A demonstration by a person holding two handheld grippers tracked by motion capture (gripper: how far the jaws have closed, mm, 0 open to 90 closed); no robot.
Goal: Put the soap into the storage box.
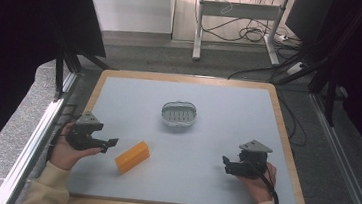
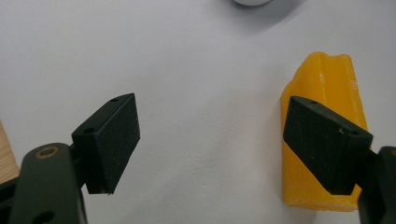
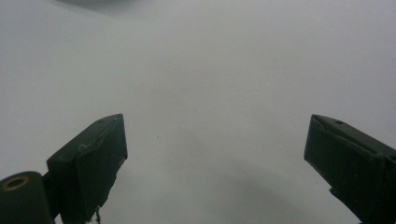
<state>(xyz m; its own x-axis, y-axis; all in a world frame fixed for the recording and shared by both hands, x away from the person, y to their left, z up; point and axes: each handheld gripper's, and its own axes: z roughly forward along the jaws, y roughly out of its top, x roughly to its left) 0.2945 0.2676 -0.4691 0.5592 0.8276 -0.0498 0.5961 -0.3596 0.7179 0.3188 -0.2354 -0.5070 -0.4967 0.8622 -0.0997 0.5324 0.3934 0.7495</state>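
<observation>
**Left gripper lining up on the yellow block**

The yellow block (image 1: 132, 156) lies on the grey mat (image 1: 216, 135), near its front-left, well short of the small grey basket (image 1: 179, 115). The left gripper (image 1: 107, 142) hovers just beside it, jaws wide and empty; one jaw overlaps the block in the left gripper view. This looks like the approach: next, shift sideways to straddle the block, then close. The right gripper (image 1: 226, 165) rests apart, jaws spread, holding nothing.

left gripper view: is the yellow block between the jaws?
No, the yellow block lies off to the side behind one jaw of the open left gripper, with bare mat between them.
</observation>
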